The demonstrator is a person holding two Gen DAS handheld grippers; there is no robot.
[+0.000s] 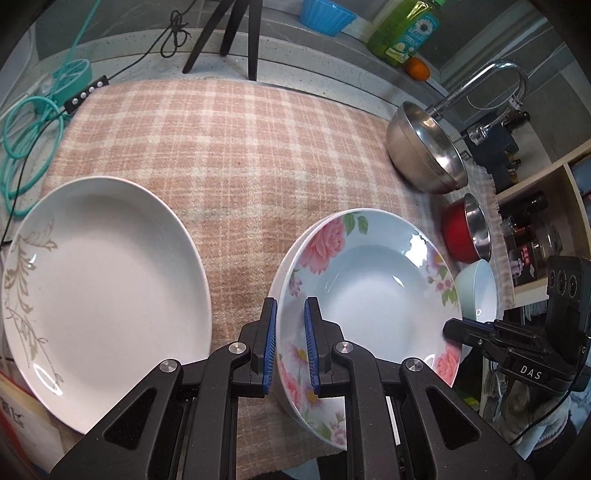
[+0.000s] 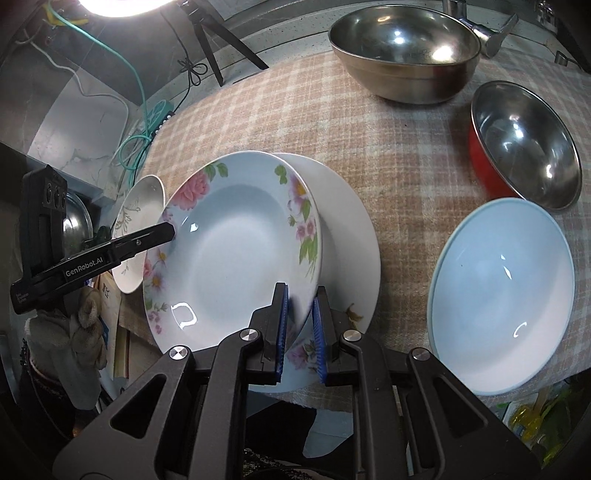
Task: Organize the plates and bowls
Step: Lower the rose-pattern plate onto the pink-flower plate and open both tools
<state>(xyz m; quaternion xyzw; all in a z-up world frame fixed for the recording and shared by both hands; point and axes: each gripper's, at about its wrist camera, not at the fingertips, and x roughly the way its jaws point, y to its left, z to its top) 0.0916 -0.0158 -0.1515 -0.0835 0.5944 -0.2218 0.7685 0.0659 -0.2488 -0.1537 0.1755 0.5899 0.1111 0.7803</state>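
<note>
A pale-blue floral plate is gripped at two opposite rims. My left gripper is shut on its left rim, and my right gripper is shut on its right rim. The floral plate overlaps a plain white plate lying on the checked cloth; whether they touch I cannot tell. A large white plate with a grey leaf pattern lies to the left. To the right stand a big steel bowl, a red bowl and a light-blue bowl.
At the back stand a black tripod, a green soap bottle and a faucet. Teal cable and a power strip lie at the far left. A shelf with jars is on the right, past the cloth's edge.
</note>
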